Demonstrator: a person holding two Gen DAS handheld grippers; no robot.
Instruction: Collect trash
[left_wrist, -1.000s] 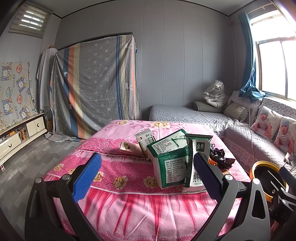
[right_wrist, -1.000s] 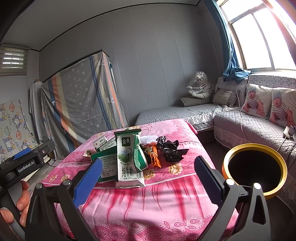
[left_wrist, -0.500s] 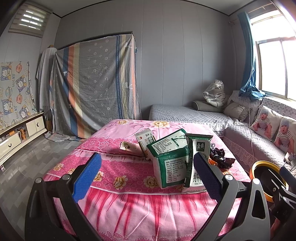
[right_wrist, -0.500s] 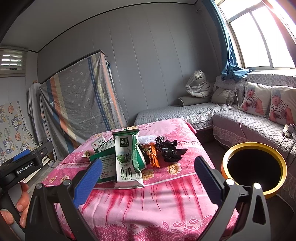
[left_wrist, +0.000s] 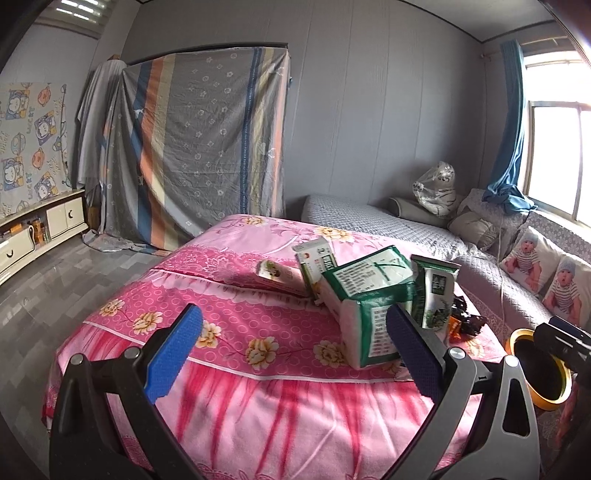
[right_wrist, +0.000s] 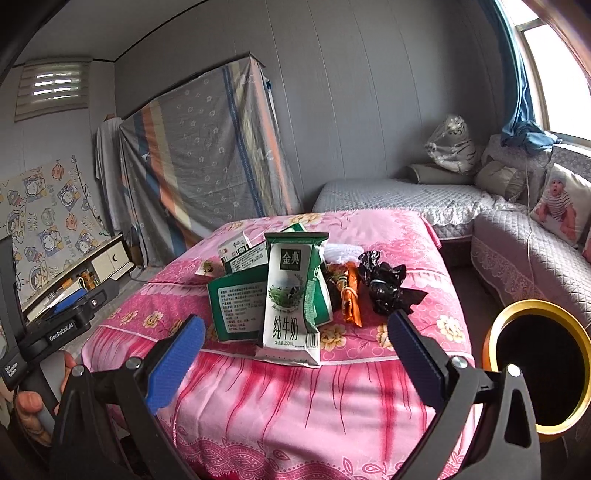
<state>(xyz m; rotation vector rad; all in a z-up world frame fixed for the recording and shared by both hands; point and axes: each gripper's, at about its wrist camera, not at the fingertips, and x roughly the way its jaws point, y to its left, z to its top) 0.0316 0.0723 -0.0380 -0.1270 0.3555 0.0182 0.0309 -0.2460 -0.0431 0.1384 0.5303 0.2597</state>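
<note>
Table (right_wrist: 369, 387), pink floral cloth, grey-walled room, sofa (right_wrist: 524, 236) beyond. Trash heaped at its near right edge: upright milk carton (right_wrist: 291, 295), green box (left_wrist: 365, 295), black bag (right_wrist: 384, 284), orange wrapper (right_wrist: 351, 295). Gold-rimmed bin (right_wrist: 535, 369) on the floor beside. Left hand-held gripper (left_wrist: 295, 358) and right hand-held gripper (right_wrist: 295, 363): jaws spread, empty.

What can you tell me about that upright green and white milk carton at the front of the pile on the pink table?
The milk carton is a slim paper box, white below and green above, with a small meadow picture and Chinese characters on its face. Its top looks pinched and crumpled, its base flattened out. It stands roughly upright near the front edge of the pink-covered table, against a larger green carton behind and to its left. No gripper touches it.
</note>
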